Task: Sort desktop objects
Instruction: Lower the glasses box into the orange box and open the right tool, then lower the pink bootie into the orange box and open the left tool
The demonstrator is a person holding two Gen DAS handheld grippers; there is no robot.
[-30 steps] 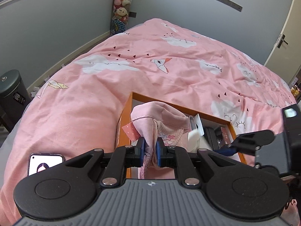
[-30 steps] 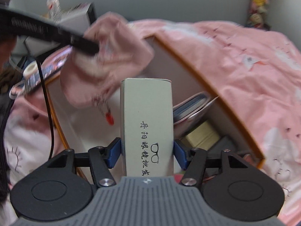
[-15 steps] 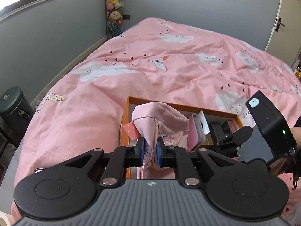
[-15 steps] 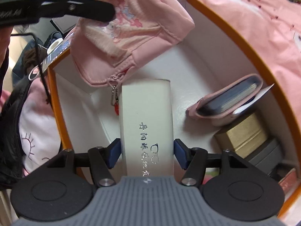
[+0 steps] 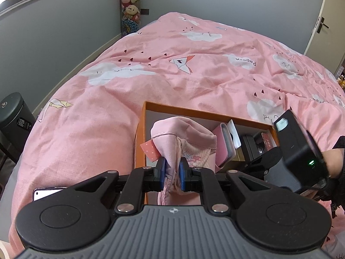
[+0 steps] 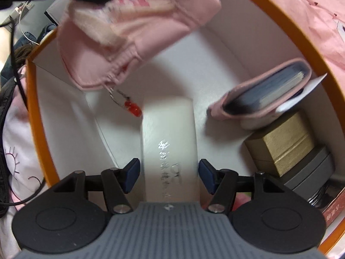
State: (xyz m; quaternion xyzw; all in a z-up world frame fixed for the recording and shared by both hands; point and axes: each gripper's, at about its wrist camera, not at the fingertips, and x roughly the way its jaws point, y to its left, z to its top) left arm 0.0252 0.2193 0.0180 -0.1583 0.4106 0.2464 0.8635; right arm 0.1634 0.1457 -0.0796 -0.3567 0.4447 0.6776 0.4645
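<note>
Two grippers are loaded, and both are working over the same orange-rimmed box point(image 5: 194, 110) sitting on the pink cloud-print quilt point(image 5: 172, 64). My left gripper point(image 5: 172, 172) has its blue pads squeezed nearly together on a fold of the pink fabric pouch point(image 5: 183, 138), which hangs over the near end of that box. My right gripper point(image 6: 169, 172) stands wide around the white glasses box point(image 6: 169, 133). Through the blur, the pads look pressed to its long sides. What the next move turns on, as I judge it, is that the glasses box lies lengthwise along the line the right gripper points. Its far end aims down at the bare white floor of the orange-rimmed box, so lowering it straight ahead should seat it. The free lane is narrow: the pouch's red charm point(image 6: 133, 109) dangles just beside the far left corner of the glasses box. A pink card holder point(image 6: 265, 95) leans on a gold box point(image 6: 282, 142) on the right. Only the right wrist view shows that floor, the charm and the grey case point(image 6: 310, 172) under the gold box. Only the left wrist view shows how the orange-rimmed box sits on the quilt, with a phone point(image 5: 47, 193) beside it.
</note>
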